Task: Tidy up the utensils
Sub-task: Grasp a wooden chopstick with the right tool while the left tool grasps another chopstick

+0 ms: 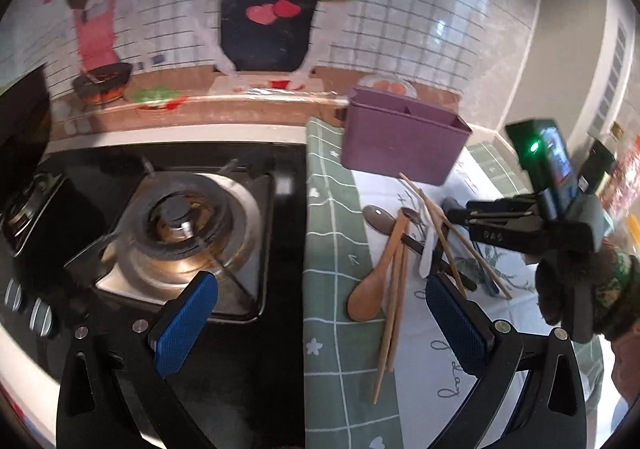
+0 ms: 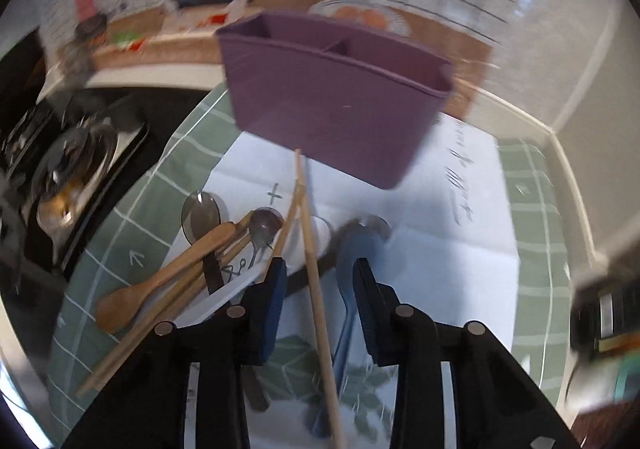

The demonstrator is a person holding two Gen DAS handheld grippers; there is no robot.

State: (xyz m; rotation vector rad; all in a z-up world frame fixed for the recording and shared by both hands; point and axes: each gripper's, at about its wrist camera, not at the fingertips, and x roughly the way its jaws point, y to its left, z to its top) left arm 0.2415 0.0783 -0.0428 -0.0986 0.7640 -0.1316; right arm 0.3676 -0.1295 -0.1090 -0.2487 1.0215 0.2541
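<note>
In front of the purple caddy, wooden spoon, chopsticks, metal spoons and a blue spoon lie crossed on the surface's cloth, not yet sorted. The right hand-held gripper is narrowed around one slim chopstick, pads apparently not touching it. The left hand-held gripper stands wide, empty, likely waiting.

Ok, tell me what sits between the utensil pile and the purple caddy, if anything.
Nothing visible. Between the pile, wooden spoon and chopstick included, and the purple caddy lies only bare white paper. The chopstick tip reaches about to the caddy's base. The caddy's compartments look open on top; their insides are hidden.
</note>
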